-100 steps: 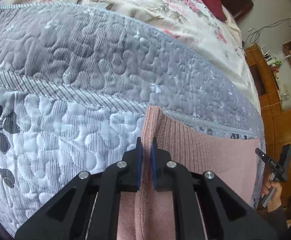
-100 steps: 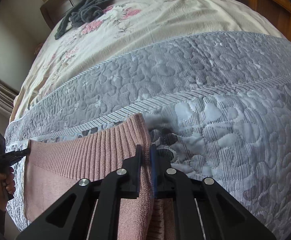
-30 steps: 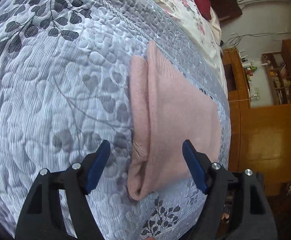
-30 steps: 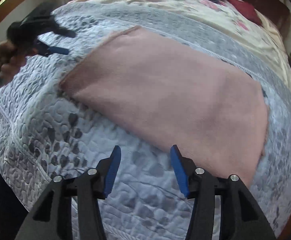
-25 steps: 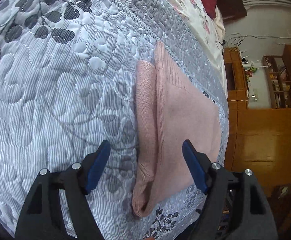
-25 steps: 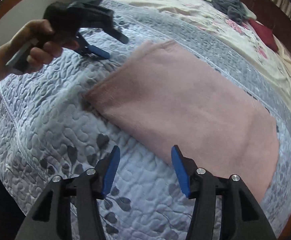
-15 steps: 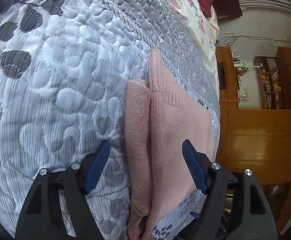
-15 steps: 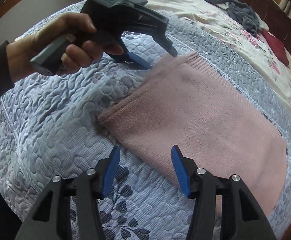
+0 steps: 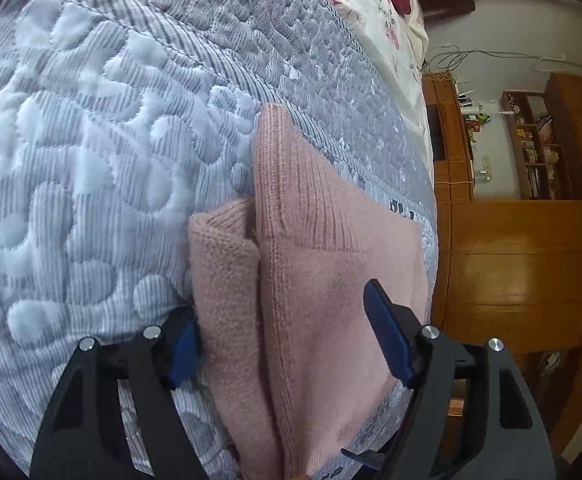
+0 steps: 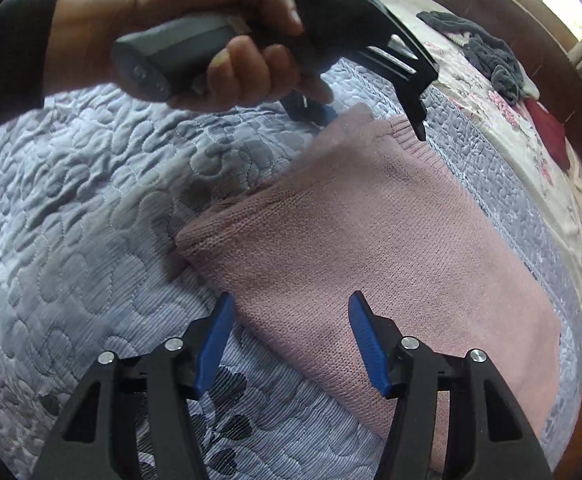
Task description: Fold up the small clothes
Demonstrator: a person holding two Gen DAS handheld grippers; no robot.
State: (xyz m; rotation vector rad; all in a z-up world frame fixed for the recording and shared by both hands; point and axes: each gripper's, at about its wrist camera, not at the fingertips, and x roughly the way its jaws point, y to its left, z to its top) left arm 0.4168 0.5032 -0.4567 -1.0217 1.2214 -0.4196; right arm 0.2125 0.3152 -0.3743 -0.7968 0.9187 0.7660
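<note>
Hand [image 10: 211,36] gripping left tool [image 9: 287,340] shows only rightward.

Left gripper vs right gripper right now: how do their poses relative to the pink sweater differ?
The left gripper straddles the pink sweater's short folded end, layers between its blue pads; the right gripper sits at the long near edge, one pad over knit, the other over the grey quilt. The left gripper sits at the ribbed-hem corner; the right gripper sits partway along the side. Both are open, neither gripping.
</note>
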